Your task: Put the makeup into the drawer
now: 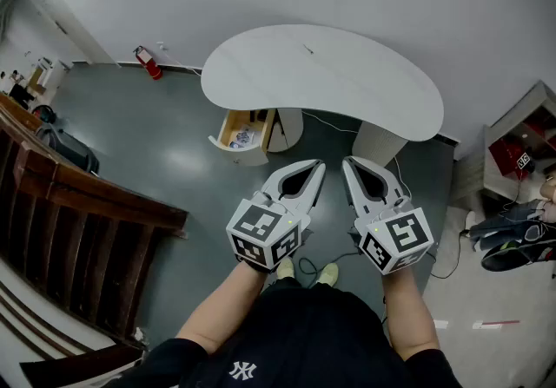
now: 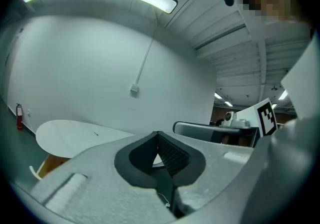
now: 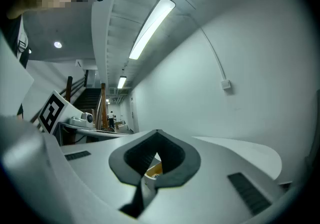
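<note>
A white kidney-shaped table (image 1: 330, 74) stands ahead of me, its top bare except for a tiny dark mark. Below its left end a wooden drawer (image 1: 228, 128) is pulled open, with small pale items inside that I cannot identify. My left gripper (image 1: 319, 166) and right gripper (image 1: 347, 161) are held side by side in the air short of the table, both shut and holding nothing. In the left gripper view the left gripper (image 2: 159, 133) is shut, with the table (image 2: 75, 135) beyond it. The right gripper (image 3: 158, 132) is shut too, and the table (image 3: 240, 154) lies beyond.
A red fire extinguisher (image 1: 148, 62) leans at the back wall. A dark wooden stair railing (image 1: 78, 195) runs along the left. A shelf unit (image 1: 521, 139) and dark items (image 1: 512, 239) sit at the right. Cables (image 1: 452, 265) trail across the grey floor.
</note>
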The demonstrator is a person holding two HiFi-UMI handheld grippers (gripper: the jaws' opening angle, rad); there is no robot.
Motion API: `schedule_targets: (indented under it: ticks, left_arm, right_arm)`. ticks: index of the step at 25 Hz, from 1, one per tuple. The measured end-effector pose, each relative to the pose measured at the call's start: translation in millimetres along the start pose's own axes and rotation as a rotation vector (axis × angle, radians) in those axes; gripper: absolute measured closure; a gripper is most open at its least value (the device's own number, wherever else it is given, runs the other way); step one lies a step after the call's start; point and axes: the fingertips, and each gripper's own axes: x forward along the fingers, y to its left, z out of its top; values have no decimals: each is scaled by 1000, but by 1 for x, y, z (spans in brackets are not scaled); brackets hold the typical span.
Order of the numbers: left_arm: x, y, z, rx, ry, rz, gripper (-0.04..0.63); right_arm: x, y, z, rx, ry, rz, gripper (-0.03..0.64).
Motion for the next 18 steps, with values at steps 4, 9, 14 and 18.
schedule_targets:
  ticks: [4, 9, 14, 18]
  left_arm:
    - [3, -4, -2, -7, -1, 1, 585]
    - [6, -8, -1, -8, -1, 5, 586]
    - [8, -9, 3, -2, -15, 18, 585]
    - [7, -9, 7, 7, -28, 51, 584]
  right_arm:
    - [-2, -2, 0, -2, -2, 9, 603]
    - [-6, -4, 2, 9, -5, 20, 603]
    - [-14, -11, 5, 49, -23, 55, 603]
    - [-24, -20, 6, 60, -33, 57, 601]
